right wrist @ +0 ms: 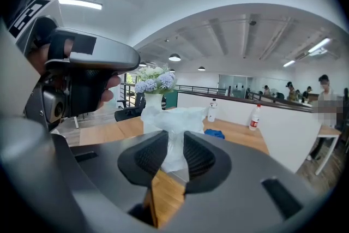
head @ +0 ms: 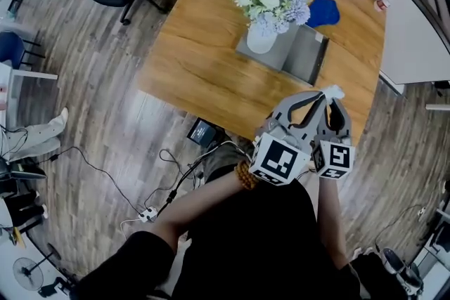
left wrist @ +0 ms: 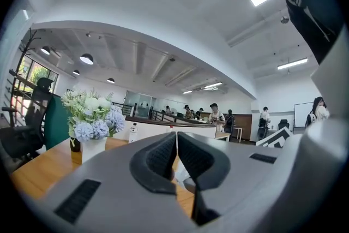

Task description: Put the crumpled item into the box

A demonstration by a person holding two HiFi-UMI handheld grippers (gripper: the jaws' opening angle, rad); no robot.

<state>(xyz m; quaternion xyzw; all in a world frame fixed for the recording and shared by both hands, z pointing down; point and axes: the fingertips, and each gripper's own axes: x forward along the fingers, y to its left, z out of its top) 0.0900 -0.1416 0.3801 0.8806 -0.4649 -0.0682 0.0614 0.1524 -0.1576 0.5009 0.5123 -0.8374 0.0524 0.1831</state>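
Holding the crumpled item (right wrist: pixel 174 120) tight, the right hand-held gripper (right wrist: pixel 175 142) must next reach the far box (head: pixel 309 53); the left hand-held gripper (left wrist: pixel 176 142) is closed.

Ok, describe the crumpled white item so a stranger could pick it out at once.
Find the wooden table with the vase of flowers. Over the table corner nearest the person, the tongs of the right gripper pinch a crumpled white wad that sticks out past their tips. It is white and wrinkled, unlike the smooth vase and the blue cloth farther back.
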